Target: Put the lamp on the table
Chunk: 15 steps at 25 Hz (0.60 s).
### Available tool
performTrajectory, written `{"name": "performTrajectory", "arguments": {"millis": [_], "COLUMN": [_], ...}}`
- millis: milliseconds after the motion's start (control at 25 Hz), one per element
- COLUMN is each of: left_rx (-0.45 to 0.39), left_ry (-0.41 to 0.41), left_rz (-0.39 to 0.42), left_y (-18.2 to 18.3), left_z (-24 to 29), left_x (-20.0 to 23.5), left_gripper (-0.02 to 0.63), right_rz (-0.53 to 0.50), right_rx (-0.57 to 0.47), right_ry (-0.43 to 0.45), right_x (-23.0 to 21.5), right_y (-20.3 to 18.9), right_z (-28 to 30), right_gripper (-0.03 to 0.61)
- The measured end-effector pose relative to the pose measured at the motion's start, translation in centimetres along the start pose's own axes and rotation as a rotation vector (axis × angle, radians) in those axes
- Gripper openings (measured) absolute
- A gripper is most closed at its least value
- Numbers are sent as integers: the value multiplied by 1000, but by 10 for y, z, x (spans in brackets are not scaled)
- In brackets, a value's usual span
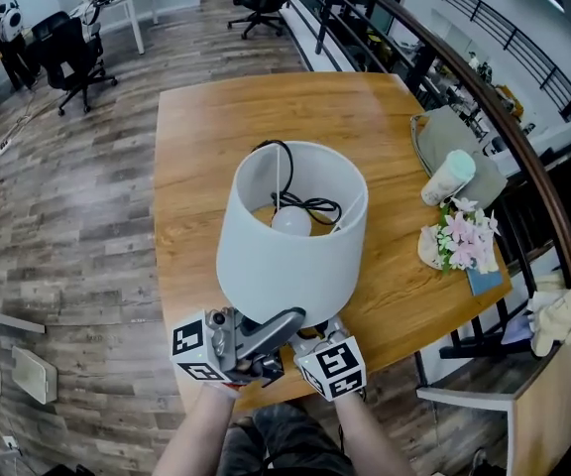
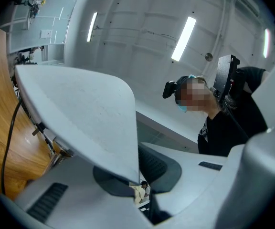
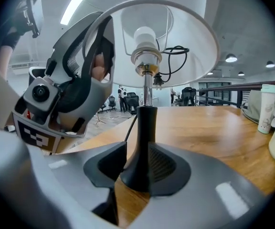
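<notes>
The lamp stands near the front edge of the wooden table [image 1: 196, 137], with its white shade [image 1: 290, 236] over a bulb [image 1: 290, 221] and a black cord [image 1: 310, 204]. My left gripper [image 1: 295, 317] is shut on the shade's lower rim; the shade wall [image 2: 80, 113] runs down between the pads of the left gripper [image 2: 137, 187]. My right gripper [image 3: 138, 168] reaches under the shade, open, with its jaws on either side of the black stem [image 3: 146, 137]. The right pad lies against the stem and a thin gap shows on the left. In the head view only its marker cube [image 1: 333, 367] shows.
At the table's right side stand a white-and-green cup [image 1: 449, 177], a grey bag [image 1: 454, 132] and a pot of pink flowers [image 1: 464, 236]. A railing [image 1: 484, 87] runs behind them. Office chairs [image 1: 72, 53] stand on the floor at the far left. A chair [image 1: 474, 345] is at the near right.
</notes>
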<state>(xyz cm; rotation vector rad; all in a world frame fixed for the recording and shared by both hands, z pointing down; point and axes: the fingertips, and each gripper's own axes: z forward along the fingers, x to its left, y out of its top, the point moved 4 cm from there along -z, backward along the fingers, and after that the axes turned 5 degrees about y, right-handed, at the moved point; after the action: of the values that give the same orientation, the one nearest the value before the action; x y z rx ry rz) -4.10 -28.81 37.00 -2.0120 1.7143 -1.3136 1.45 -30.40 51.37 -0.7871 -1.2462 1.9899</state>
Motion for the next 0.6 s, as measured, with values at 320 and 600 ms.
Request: {"name": "performTrajectory", "arguments": {"millis": [320,600], "left_rx": [36,46], "left_ry": [-26,-27], "left_rz": [9,4], "left_y": [-9,-12], "left_z": [-1,-7], "left_x": [-8,-12], "left_gripper": [3,3], "right_rz": [-47,-40], "right_rx": [-38,-73], "right_ry": [-37,-43], "right_x": [6,13], "right_y": [13,21], "right_z": [-12,-21], "right_gripper": [35,8]}}
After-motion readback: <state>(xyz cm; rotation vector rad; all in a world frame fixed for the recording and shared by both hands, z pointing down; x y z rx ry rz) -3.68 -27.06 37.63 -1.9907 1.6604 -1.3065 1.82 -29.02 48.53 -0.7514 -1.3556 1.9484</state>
